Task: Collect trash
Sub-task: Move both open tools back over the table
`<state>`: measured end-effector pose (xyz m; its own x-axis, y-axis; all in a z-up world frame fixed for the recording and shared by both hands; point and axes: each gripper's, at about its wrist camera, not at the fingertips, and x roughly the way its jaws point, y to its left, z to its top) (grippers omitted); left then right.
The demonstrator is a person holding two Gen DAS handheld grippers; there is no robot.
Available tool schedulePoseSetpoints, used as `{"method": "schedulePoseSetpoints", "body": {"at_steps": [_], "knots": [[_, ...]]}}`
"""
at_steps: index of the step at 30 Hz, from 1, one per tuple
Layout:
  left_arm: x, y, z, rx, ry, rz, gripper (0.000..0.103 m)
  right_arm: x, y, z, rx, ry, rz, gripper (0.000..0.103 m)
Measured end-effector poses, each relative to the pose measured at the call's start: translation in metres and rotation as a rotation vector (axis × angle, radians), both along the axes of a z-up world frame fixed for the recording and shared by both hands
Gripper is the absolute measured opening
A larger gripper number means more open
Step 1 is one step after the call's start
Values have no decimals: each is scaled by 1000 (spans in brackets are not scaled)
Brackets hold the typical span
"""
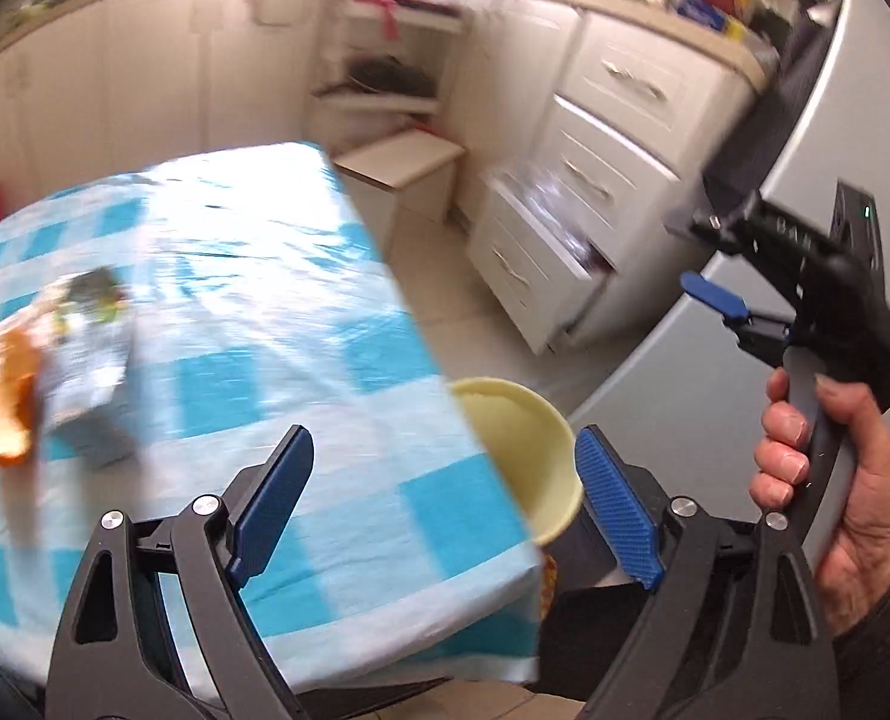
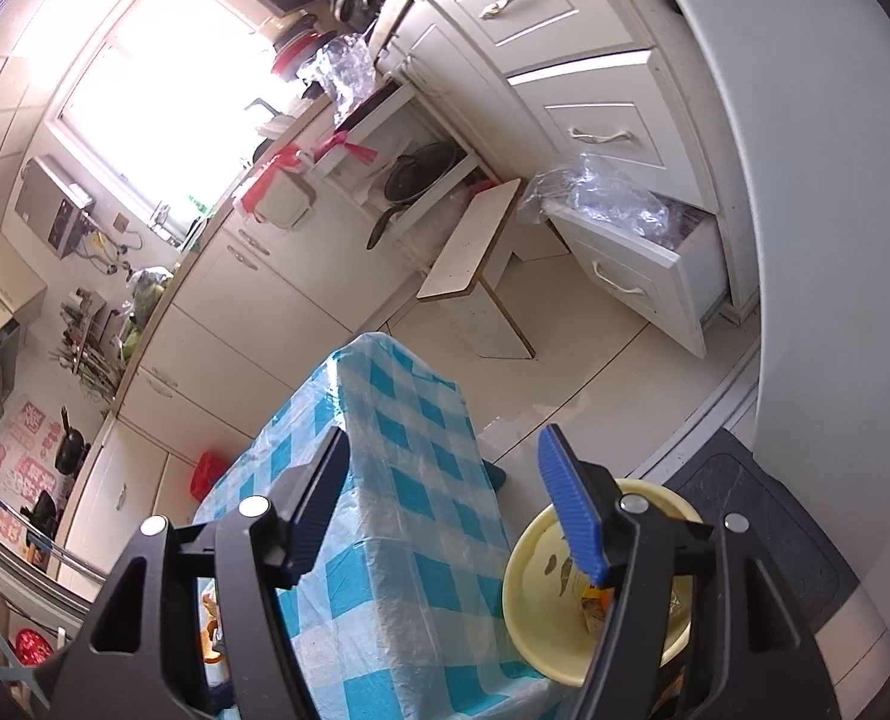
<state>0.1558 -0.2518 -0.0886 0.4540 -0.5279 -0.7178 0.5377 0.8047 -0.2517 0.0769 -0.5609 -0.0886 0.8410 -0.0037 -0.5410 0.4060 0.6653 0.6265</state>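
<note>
Wrappers [image 1: 54, 360] wait far-left on the worktop [image 1: 276, 300]; both claws, left claw [image 1: 438, 504] and right claw [image 2: 445, 504], released and empty; bin [image 2: 541, 576] sits near-right for drops.

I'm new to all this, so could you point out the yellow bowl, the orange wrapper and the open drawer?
yellow bowl [image 2: 541, 594]: right wrist view, its inner floor.
orange wrapper [image 1: 9, 402]: left wrist view, its middle, blurred.
open drawer [image 2: 631, 285]: right wrist view, its front panel.

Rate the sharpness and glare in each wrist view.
Left wrist view: motion blur smears the wrappers and checked tablecloth, and glare whitens the cloth. Right wrist view: sharp, but the window is blown out; fisheye bends the drawers.
</note>
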Motion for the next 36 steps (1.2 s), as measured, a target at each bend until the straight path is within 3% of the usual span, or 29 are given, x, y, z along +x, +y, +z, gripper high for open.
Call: {"method": "schedulePoseSetpoints", "body": {"at_steps": [7,14,23,36], "knots": [[6,102,21,-60,-25,229,85,20,31,8,-78,9,75,66],[7,168,24,-119,-10,362,86,40,64,11,-123,27,137,67],[1,201,26,-153,-22,427,86,58,100,12,-178,32,205,71],[6,237,22,-189,-11,529,86,64,110,4,-173,62,216,73]]}}
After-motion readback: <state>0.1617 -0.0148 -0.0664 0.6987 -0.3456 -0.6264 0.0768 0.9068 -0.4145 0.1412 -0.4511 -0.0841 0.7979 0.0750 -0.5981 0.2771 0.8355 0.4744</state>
